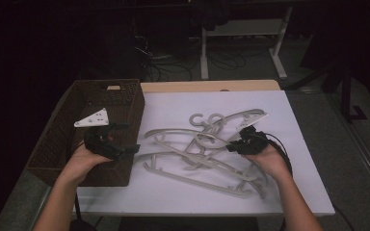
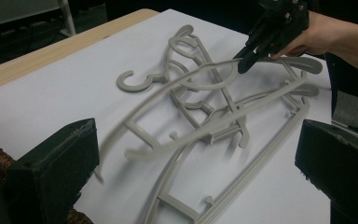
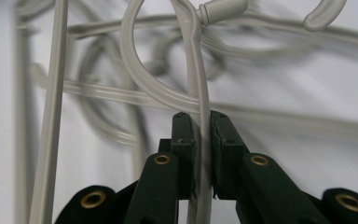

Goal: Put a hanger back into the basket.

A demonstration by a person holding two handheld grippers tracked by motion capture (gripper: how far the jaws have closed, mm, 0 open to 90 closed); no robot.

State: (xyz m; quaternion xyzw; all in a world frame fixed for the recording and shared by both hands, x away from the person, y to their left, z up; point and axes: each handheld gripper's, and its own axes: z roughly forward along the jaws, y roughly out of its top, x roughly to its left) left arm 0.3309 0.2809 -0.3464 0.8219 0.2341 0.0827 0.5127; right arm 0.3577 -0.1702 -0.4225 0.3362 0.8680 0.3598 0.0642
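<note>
The desk (image 1: 289,144), covered in a white sheet, carries a dark woven basket (image 1: 125,103) at its left edge and, across the middle, a tangled heap of pale grey hangers (image 1: 192,149) whose arms cross and whose hooks interlock. The basket lies to the left of the heap, so anything lifted from the pile has to travel leftward across the desk to reach it. The right gripper (image 1: 238,143) sits at the heap's right side, right on the hangers, while the left gripper (image 1: 125,149) hovers at the basket's near right corner, just short of the heap's left end. In the right gripper view, the gripped hanger (image 3: 204,140) runs straight up between the jaws, its thin bar in line with them, then curves off to the left; the jaws are closed on that bar. In the left gripper view the jaws stand wide apart with nothing between them, the heap lying ahead of them. Since the gripped hanger passes among its neighbours, pulling it free will likely drag others along.
</note>
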